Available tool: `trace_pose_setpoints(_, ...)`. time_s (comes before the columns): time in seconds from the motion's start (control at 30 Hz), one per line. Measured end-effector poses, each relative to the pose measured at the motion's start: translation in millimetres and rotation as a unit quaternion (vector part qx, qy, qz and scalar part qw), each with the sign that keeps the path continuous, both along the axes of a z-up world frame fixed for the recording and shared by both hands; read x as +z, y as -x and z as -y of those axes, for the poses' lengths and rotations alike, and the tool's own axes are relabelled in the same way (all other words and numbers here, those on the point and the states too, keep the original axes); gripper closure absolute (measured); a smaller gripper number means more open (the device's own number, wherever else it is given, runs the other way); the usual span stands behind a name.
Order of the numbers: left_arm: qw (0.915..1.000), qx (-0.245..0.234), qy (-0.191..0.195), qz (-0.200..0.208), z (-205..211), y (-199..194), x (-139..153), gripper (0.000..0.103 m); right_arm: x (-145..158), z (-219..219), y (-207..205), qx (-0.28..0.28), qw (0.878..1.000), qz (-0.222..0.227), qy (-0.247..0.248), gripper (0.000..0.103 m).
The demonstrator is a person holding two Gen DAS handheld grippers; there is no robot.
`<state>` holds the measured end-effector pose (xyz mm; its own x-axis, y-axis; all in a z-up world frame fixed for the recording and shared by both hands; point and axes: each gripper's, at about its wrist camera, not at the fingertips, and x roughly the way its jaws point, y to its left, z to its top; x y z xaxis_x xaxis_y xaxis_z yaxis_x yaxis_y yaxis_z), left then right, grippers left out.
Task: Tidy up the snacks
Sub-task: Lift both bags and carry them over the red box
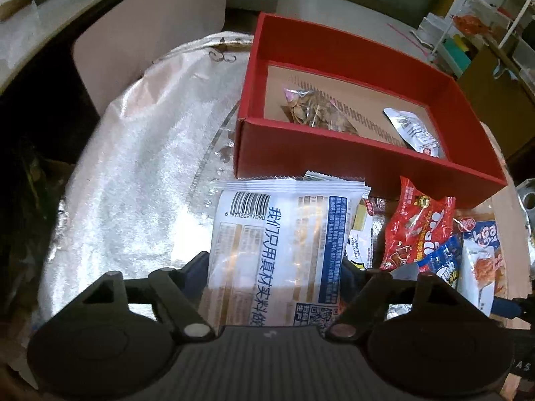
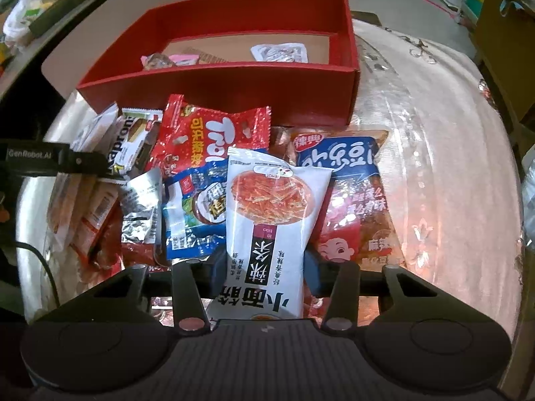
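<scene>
Shiny table cover [image 1: 140,153] held a red box [image 1: 351,163]. Left gripper [image 1: 272,267] clamped a white packet [image 1: 277,244]; right gripper [image 2: 264,264] clamped a noodle packet [image 2: 271,220]. Slick film could slip during transfer.

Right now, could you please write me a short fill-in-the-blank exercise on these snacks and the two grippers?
1. The box behind the snack pile is ____ in colour.
2. The left gripper has a white packet with a printed ____ near its top edge between its fingers.
3. The right gripper has a white packet picturing orange ____ strips between its fingers.
4. The number of packets lying inside the box is ____.

Missing words: red; barcode; spicy; two
</scene>
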<state>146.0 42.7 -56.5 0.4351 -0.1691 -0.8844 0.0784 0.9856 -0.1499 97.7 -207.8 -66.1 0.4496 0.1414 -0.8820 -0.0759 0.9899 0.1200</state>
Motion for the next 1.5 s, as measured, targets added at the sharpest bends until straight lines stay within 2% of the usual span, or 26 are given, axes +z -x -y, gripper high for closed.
trace_pose_setpoints(0.37, 0.9991, 0.006, 0.031, 0.029, -5, 14, 23, 0.036, 22, 8, 6, -0.014, 0.999, 0.038, -0.017, 0.050)
trace_pose_setpoints(0.67, 0.9975, -0.012, 0.044, 0.053, 14, 14, 34, 0.036, 31, 9, 1, -0.015, 0.998, 0.054, -0.018, 0.050)
trace_pose_setpoints(0.93, 0.9956, -0.034, 0.032, 0.081, 31, 11, 43, 0.036, 49, 10, -14, -0.018, 0.996, 0.085, -0.026, 0.050)
trace_pose_setpoints(1.33, 0.9926, -0.027, 0.026, 0.115, 37, 2, 54, 0.036, 71, 6, -30, -0.017, 0.992, 0.125, -0.025, 0.050)
trace_pose_setpoints(1.5, 0.9895, -0.022, 0.011, 0.142, 42, -3, 61, 0.035, 76, 9, -37, -0.022, 0.990, 0.136, -0.026, 0.050)
